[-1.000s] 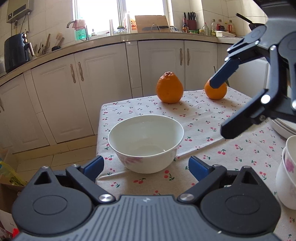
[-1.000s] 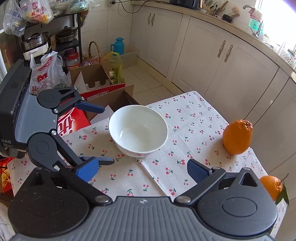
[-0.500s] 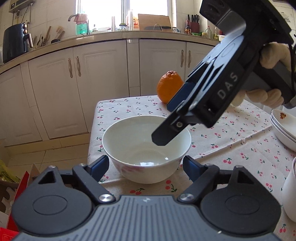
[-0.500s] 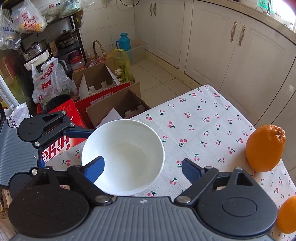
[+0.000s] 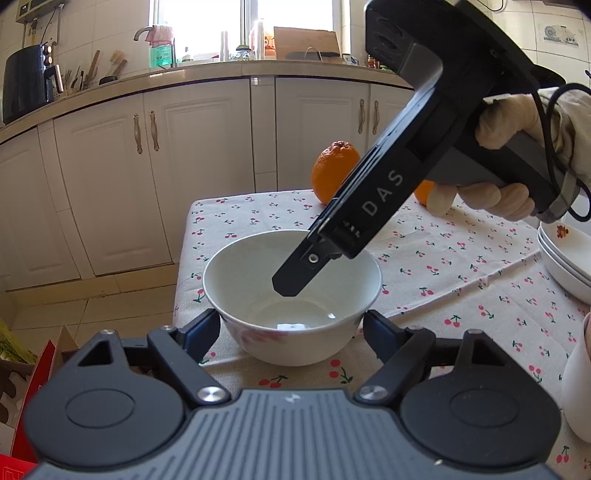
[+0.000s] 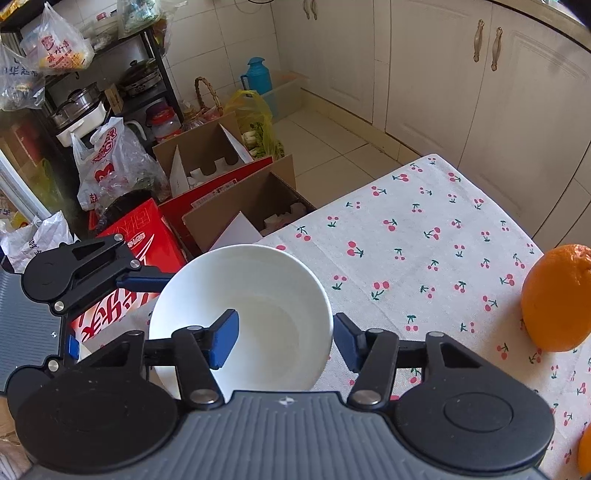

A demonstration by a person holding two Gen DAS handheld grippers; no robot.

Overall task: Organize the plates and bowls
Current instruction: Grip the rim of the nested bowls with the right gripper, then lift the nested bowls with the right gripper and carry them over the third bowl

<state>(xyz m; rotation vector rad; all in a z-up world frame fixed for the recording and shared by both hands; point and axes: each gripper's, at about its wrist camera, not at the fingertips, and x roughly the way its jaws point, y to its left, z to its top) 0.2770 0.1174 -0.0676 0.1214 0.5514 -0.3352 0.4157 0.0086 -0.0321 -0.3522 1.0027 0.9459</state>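
bowl (image 6: pixel 255 314) stood on worktop (image 6: pixel 424 240) | right gripper (image 6: pixel 284 338) fingers clamped on its rim, one inside, one outside | left gripper (image 5: pixel 291 332) fingers apart, flanking bowl's sides; contact unclear | orange (image 6: pixel 557 295) well aside

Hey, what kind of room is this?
A home kitchen, most likely: cream cabinets under a counter with a sink tap, a black air fryer, and a cherry-print tablecloth.

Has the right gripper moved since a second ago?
Yes. In the left wrist view the right gripper came from up by the oranges down to the white bowl, one finger inside its rim.
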